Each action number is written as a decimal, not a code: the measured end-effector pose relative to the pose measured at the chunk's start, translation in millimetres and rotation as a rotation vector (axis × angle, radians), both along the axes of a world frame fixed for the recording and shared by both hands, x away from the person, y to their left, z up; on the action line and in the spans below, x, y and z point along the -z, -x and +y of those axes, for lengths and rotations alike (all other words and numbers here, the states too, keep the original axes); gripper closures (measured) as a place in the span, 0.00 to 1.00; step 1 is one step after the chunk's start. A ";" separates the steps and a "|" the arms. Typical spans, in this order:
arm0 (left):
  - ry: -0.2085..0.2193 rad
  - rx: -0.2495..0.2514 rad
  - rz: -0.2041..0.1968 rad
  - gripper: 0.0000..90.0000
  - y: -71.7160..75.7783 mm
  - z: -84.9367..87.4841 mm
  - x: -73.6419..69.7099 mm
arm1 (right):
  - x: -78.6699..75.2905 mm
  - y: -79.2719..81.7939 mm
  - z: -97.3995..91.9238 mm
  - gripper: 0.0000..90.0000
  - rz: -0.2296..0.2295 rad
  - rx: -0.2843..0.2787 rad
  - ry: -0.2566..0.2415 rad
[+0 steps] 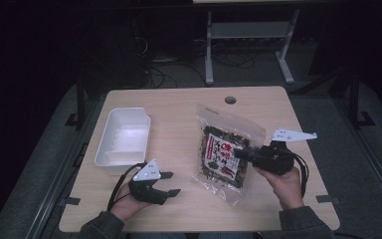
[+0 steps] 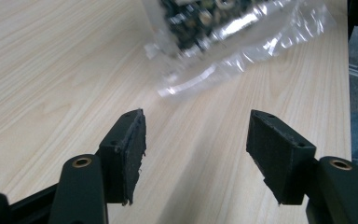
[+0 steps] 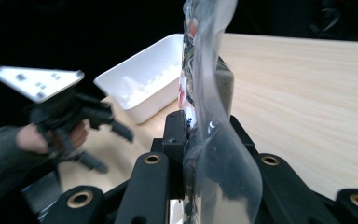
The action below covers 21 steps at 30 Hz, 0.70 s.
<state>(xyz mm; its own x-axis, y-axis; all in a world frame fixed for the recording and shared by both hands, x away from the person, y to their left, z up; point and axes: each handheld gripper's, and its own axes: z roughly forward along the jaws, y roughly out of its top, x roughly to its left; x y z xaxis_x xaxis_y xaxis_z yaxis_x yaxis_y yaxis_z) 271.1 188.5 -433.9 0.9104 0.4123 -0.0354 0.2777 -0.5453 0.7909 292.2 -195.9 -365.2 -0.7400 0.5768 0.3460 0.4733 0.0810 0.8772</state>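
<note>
In the high view, the right gripper (image 1: 242,153) is clamped on the right edge of a clear snack bag (image 1: 225,149) with a red-and-dark printed label, which lies tilted on the wooden table (image 1: 179,109), partly raised on that side. The left gripper (image 1: 171,183) rests near the front edge with its jaws apart and nothing between them. The lift looks begun; if the white plastic bin (image 1: 123,140) at the left is the goal, the carry and drop are left, and the path across the bare table between is free. In the left gripper view, the left gripper (image 2: 196,140) has its jaws well apart over bare wood, the crinkled bag (image 2: 223,46) just ahead, not touched. In the right gripper view, the right gripper (image 3: 200,126) pinches the bag's film (image 3: 209,70), which stands up edge-on; beyond are the bin (image 3: 142,74) and the other gripper (image 3: 107,140).
</note>
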 end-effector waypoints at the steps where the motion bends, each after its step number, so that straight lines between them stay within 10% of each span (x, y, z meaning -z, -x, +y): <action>1: -0.005 0.000 0.000 0.40 1.2 0.8 0.3 | -1.8 -0.5 0.7 0.83 -0.009 0.016 0.006; 21: -0.049 -0.029 -0.003 0.25 13.2 21.4 4.7 | -31.2 -25.1 41.0 0.83 -0.091 0.149 0.033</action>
